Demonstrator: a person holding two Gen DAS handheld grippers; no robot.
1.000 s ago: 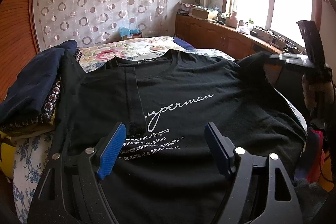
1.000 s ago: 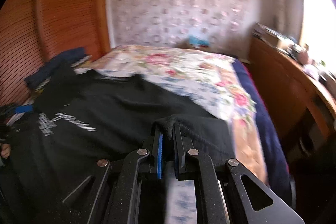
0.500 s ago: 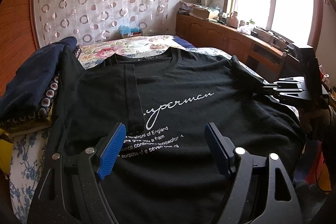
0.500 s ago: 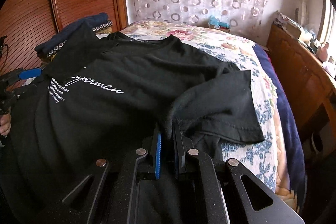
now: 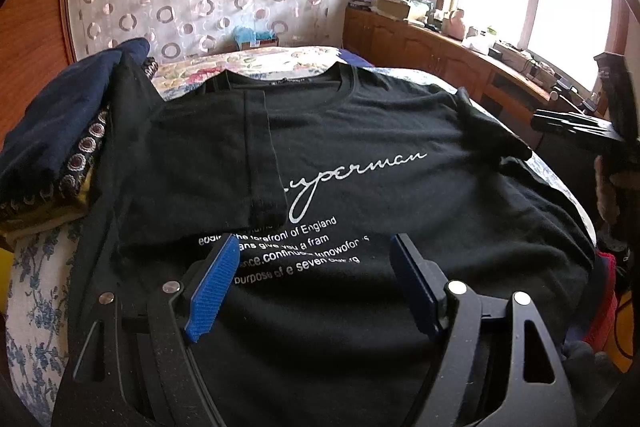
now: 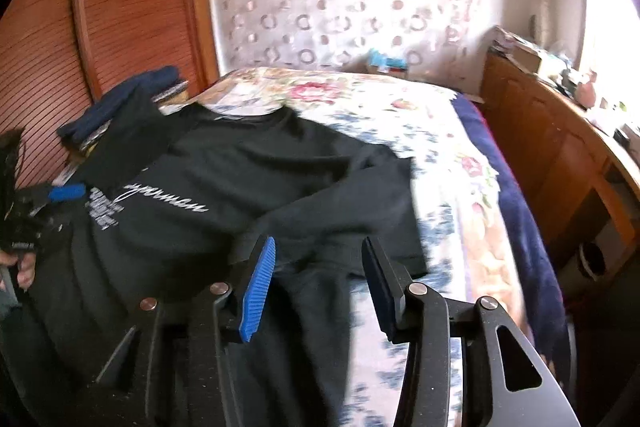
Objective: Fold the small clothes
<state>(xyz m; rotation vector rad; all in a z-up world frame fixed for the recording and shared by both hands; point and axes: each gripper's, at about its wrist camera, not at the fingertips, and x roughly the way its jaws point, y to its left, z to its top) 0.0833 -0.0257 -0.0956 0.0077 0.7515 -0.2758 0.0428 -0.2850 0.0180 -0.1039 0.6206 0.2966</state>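
Note:
A black T-shirt [image 5: 380,187] with white lettering lies face up on the bed; it also shows in the right wrist view [image 6: 240,179]. Its left sleeve [image 5: 224,155] is folded in over the chest. Its right sleeve [image 6: 352,227] lies folded inward just ahead of my right gripper. My left gripper [image 5: 316,279] is open and empty, hovering over the shirt's lower front. My right gripper [image 6: 318,275] is open and empty above the shirt's right side; it shows at the right edge in the left wrist view [image 5: 576,127].
A pile of dark blue and patterned clothes [image 5: 60,131] sits left of the shirt. The floral bedspread [image 6: 400,115] stretches behind. A wooden cabinet [image 5: 440,55] with clutter runs along the window side. A ribbed wooden wall [image 6: 120,27] stands at the left.
My right gripper has opened and let go of the right sleeve, which now lies folded in on the shirt. The right gripper has drawn back. The left gripper has hardly moved.

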